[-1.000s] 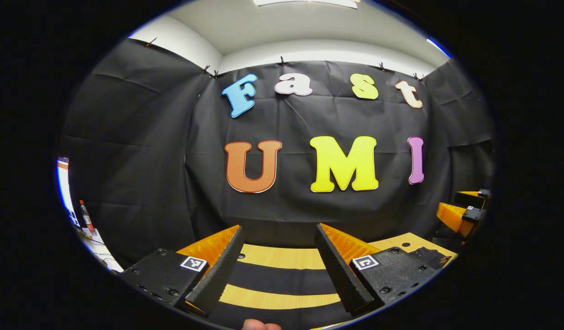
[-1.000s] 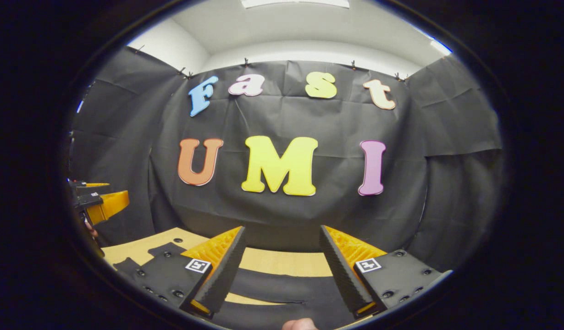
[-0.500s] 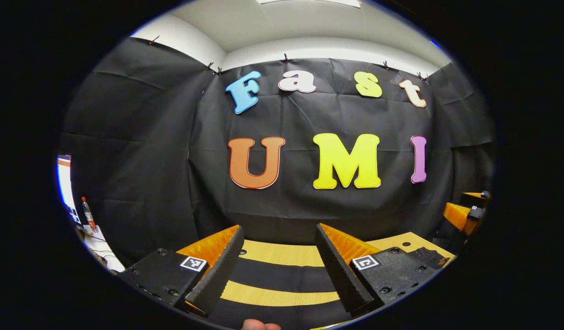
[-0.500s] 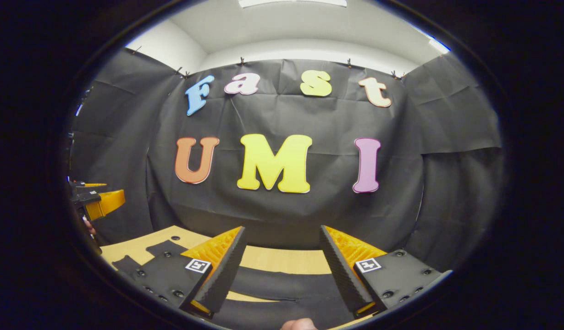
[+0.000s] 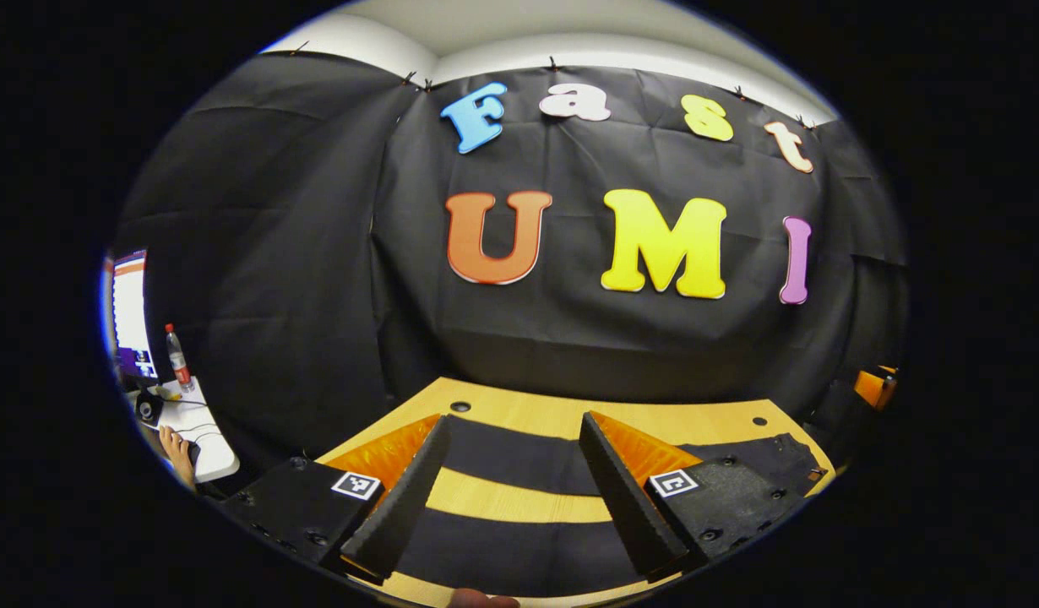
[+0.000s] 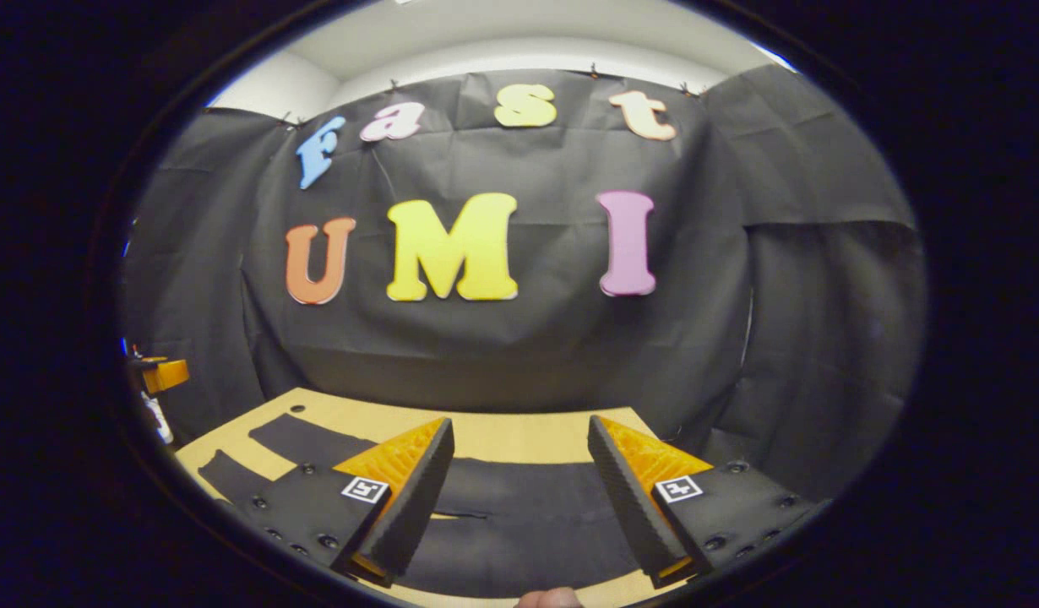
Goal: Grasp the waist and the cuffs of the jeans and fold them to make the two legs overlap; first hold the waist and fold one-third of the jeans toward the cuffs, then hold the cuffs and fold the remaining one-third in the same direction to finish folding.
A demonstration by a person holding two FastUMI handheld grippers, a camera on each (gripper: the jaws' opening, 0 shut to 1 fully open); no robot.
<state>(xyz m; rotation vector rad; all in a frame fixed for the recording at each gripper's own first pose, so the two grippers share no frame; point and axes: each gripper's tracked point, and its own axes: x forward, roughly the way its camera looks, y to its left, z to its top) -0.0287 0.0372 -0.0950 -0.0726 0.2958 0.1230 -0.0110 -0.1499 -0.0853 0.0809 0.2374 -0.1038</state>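
Wooden tabletop [image 5: 519,415] below, black jeans [image 5: 519,456] spread flat across it: two legs apart in the left gripper view, the broad waist part [image 6: 519,507] in the right gripper view. Left gripper [image 5: 511,490] and right gripper [image 6: 519,498] both above the fabric, fingers wide apart, holding nothing. Best lowered level, one at the cuffs, one at the waist, pinching a single leg's edge only.
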